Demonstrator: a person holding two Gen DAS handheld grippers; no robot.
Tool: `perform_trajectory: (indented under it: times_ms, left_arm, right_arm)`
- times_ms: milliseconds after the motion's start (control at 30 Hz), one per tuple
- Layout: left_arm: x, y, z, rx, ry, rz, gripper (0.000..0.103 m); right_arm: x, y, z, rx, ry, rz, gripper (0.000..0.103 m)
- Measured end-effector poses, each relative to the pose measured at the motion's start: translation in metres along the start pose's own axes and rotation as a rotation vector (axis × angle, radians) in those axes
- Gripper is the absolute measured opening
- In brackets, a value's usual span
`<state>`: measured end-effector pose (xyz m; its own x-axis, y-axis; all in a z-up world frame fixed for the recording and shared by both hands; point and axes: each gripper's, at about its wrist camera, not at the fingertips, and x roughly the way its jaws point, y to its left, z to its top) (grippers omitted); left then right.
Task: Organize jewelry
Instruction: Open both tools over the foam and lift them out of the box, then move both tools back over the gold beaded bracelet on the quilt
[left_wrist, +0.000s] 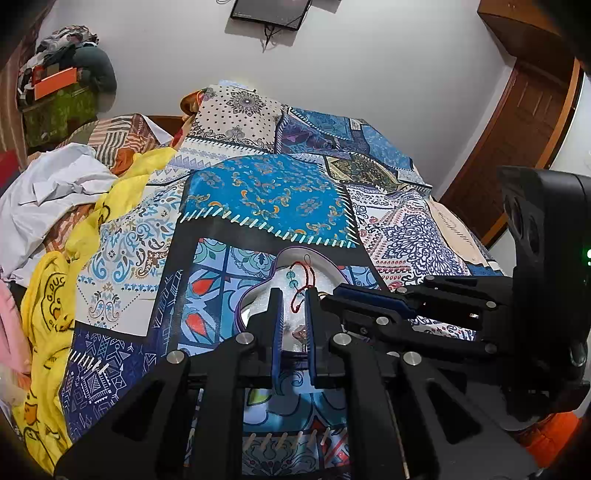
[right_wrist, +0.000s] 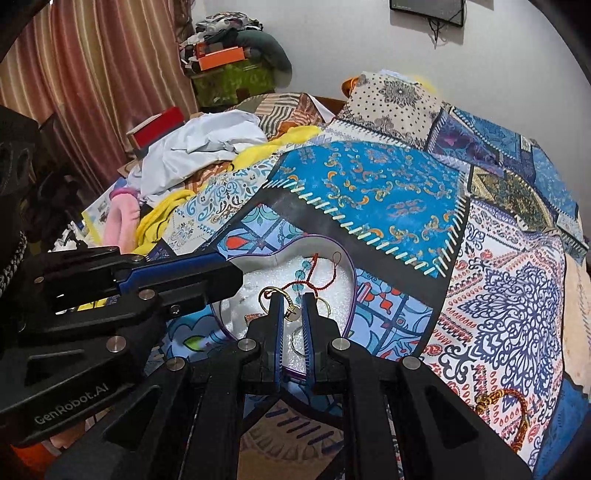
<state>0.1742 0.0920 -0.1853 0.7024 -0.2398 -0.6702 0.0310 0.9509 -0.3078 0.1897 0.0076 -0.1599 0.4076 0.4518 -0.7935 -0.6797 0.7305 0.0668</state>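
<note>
Both grippers crowd the heart-shaped box (right_wrist: 347, 273) rim: right gripper (right_wrist: 292, 306) jaws narrowly parted above a gold ring (right_wrist: 286, 301); left gripper (left_wrist: 294, 301) narrowly parted, empty; quilt (right_wrist: 388, 192) beyond lies clear

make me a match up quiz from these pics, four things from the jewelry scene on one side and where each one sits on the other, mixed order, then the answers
Things:
1. red cord with teal beads
2. gold ring
3. orange and gold bracelet
4. white cloth

Places:
A. on the bedspread, outside the box, at lower right in the right wrist view
B. crumpled among the pile of clothes at the far left of the bed
C. toward the far end of the heart-shaped box, on the white foam
D. on the foam just left of the right gripper fingers

Pairs: 1-C, 2-D, 3-A, 4-B
</note>
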Motion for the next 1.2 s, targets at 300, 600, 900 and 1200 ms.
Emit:
perform_trajectory:
  times_ms: [300,600,900,1200]
  left_arm:
    - [-0.008,-0.002,0.001,0.006,-0.003,0.023,0.009]
    - [-0.017,0.001,0.004,-0.013,-0.014,0.059,0.010]
    - [-0.028,-0.003,0.006,-0.017,-0.023,0.098,0.016]
    - [-0.035,-0.031,0.007,0.034,-0.032,0.094,0.031]
  right_arm:
    - [-0.001,0.001,-0.001,-0.016,0.012,-0.027,0.010]
    - [-0.021,-0.003,0.000,-0.005,-0.038,-0.071,0.036]
    - [-0.045,-0.016,-0.005,0.032,-0.079,-0.103,0.039]
    - [-0.072,-0.041,-0.022,0.104,-0.107,-0.134,0.044]
